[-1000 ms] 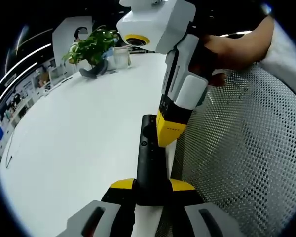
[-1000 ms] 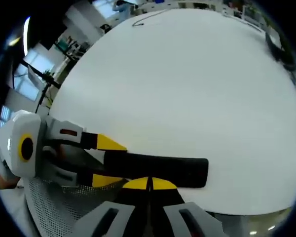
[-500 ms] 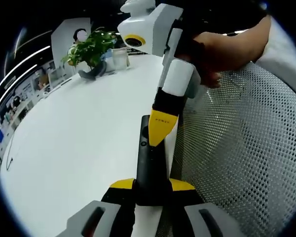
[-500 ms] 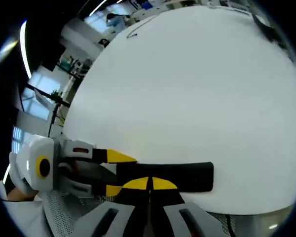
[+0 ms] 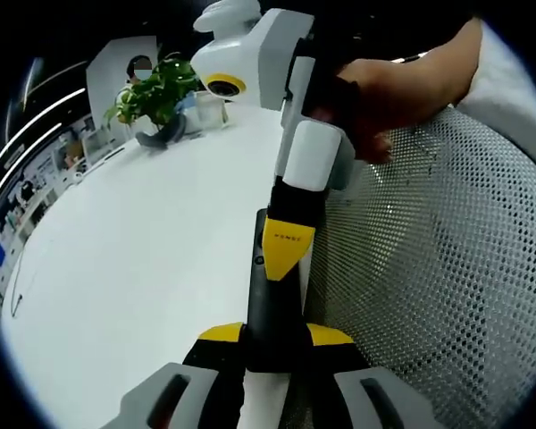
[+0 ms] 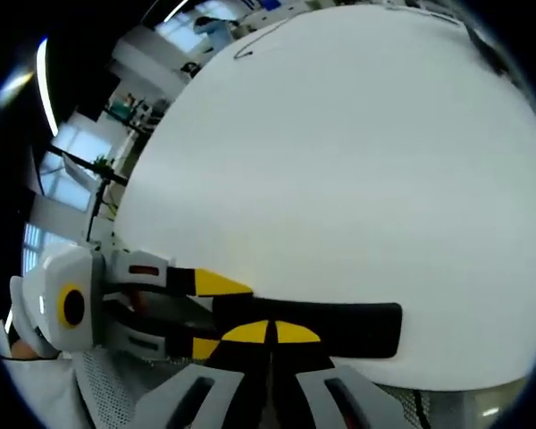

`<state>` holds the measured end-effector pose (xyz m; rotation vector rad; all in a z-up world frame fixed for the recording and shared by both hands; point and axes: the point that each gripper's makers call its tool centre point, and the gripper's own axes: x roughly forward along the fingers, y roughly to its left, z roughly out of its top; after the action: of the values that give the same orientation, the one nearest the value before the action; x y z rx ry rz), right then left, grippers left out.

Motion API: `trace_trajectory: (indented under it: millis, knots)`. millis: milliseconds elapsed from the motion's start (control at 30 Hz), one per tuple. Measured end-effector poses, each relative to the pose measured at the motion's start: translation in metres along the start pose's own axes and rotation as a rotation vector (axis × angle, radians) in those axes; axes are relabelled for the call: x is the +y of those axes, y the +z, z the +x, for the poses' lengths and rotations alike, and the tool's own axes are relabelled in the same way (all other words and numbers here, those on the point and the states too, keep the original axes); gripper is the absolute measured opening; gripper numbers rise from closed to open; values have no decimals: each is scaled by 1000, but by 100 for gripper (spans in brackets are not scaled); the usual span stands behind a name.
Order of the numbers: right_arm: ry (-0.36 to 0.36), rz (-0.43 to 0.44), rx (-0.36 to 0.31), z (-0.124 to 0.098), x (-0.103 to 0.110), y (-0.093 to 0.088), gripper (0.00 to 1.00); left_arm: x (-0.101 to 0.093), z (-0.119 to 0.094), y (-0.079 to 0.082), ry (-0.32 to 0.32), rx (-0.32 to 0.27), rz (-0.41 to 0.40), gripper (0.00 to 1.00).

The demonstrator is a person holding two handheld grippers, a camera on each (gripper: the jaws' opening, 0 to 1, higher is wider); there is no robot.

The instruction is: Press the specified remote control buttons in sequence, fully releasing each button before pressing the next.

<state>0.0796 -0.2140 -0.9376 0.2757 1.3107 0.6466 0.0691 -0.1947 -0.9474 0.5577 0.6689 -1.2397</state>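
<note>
A long black remote points away from me, with my left gripper shut on its near end, one yellow jaw on each side. My right gripper comes down from the top, shut. Its yellow tip rests on the remote's face just right of a small round button. In the right gripper view the remote lies crosswise just past my shut right gripper. The left gripper holds the remote's left end there. Whether the tip presses a button is hidden.
The white table spreads to the left, and the remote hangs over its near edge. A grey mesh chair is on the right. A potted plant and a dark object stand at the far end. A thin cable lies far off.
The right gripper's yellow tip has slid from the remote's right edge onto its face and nearer to the left gripper. The left gripper has kept its hold on the remote.
</note>
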Motion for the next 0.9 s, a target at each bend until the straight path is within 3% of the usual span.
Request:
trace_trajectory:
  millis: [567, 900]
  knots:
    - [10, 24, -1, 1, -1, 1, 0, 1, 0, 0, -4, -14, -28, 24]
    - [-2, -6, 2, -1, 2, 1, 0, 1, -1, 1, -3, -18, -25, 25]
